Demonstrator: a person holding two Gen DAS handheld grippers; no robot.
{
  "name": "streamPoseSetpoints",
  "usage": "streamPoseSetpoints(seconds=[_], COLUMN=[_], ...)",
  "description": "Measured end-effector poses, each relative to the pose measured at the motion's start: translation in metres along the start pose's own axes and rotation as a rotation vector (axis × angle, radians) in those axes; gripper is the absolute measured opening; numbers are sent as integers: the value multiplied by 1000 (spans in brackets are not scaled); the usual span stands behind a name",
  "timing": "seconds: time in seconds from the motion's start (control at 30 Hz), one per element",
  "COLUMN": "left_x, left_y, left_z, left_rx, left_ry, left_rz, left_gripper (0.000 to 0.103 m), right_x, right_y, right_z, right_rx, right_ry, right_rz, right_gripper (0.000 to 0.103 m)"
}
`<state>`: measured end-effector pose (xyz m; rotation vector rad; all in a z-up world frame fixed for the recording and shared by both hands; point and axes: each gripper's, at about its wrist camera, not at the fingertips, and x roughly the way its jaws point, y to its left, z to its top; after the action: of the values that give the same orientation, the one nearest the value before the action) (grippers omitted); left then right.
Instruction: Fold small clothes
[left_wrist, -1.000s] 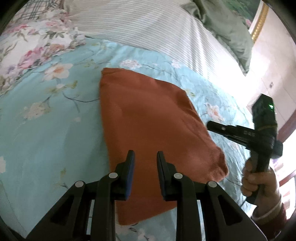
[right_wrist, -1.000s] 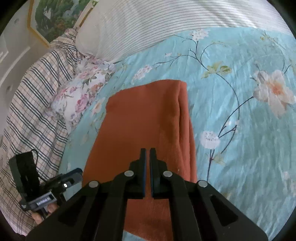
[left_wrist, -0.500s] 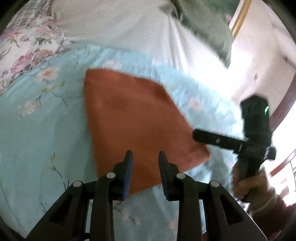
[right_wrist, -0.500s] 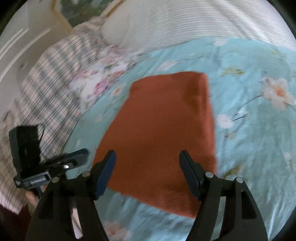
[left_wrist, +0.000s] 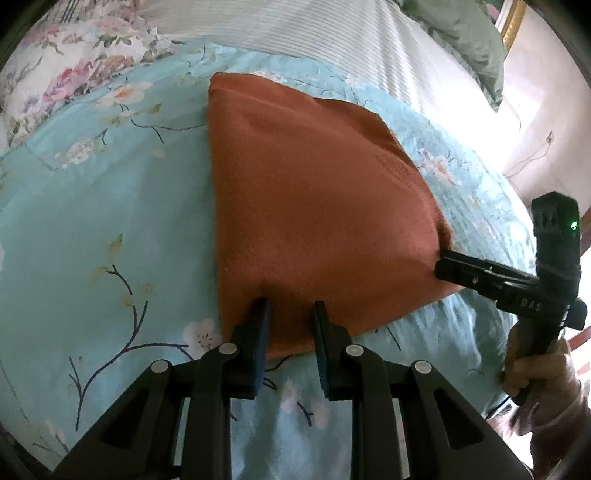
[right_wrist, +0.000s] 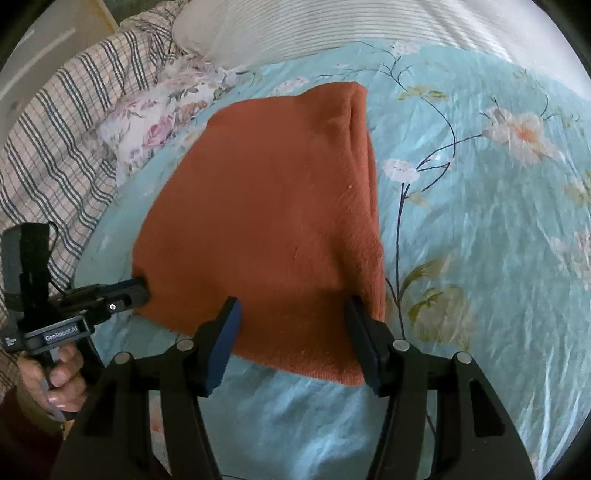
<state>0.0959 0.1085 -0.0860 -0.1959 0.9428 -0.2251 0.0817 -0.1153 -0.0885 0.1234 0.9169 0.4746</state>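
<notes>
A rust-orange knitted garment (left_wrist: 314, 206) lies folded flat on the teal flowered bedsheet (left_wrist: 92, 240). My left gripper (left_wrist: 291, 308) straddles its near edge close to the left corner. The jaws are closing, but a gap shows and the pads are not pressing the cloth. In the right wrist view the same garment (right_wrist: 266, 206) fills the middle. My right gripper (right_wrist: 292, 306) stands wide over its near right corner, jaws closing, with cloth between them but not pinched. Each gripper also appears in the other's view: the right gripper (left_wrist: 443, 266) at the garment's right corner, the left gripper (right_wrist: 136, 291) at its left corner.
A white striped pillow (left_wrist: 332, 33) and a green pillow (left_wrist: 461, 33) lie beyond the garment. A pink-flowered pillow (right_wrist: 155, 114) and a plaid quilt (right_wrist: 55, 129) are on the left side. A hand (right_wrist: 62, 376) holds the left gripper. The sheet (right_wrist: 498, 240) lies bare to the right.
Both grippers have come down and drawn back to the garment's near edge. The right gripper, shut a second ago, has opened wide and now narrows slightly. The left gripper's gap is about the same.
</notes>
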Motion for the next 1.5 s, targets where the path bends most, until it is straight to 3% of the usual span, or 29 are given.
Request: streamPoseSetpoints(seconds=[0.27,0.4,0.57,0.83,1.13,1.43,1.5], left_x=[-20,-36,-43,-42,-52,-103,-116], left_y=[-3,-5,-4,0,-12,-37,-44], left_z=[-10,-20,-32,-50,-71,-53,-48], left_rx=[-11,-27,-65,-79,17,155,169], left_ry=[4,-13,-12,24,16,-126,-166], left_rz=[23,67,102,152,281,389,408], left_gripper=[27,50,55,81,81,85,91], right_x=[-18,-36,-55,-65,-64,-97,-108], right_y=[10,7,10,23,38,54,56], right_z=[-13,-20,-33,-58,-79,-63,-56], right_rx=[-10,32,68,29,-38,-126,-147], right_ry=[4,-13,-43,-29,26,-25,-48], right_rz=[-38,-61,-51,-80,-100,-94,-95], right_gripper=[61,62,70,77,81,91,100])
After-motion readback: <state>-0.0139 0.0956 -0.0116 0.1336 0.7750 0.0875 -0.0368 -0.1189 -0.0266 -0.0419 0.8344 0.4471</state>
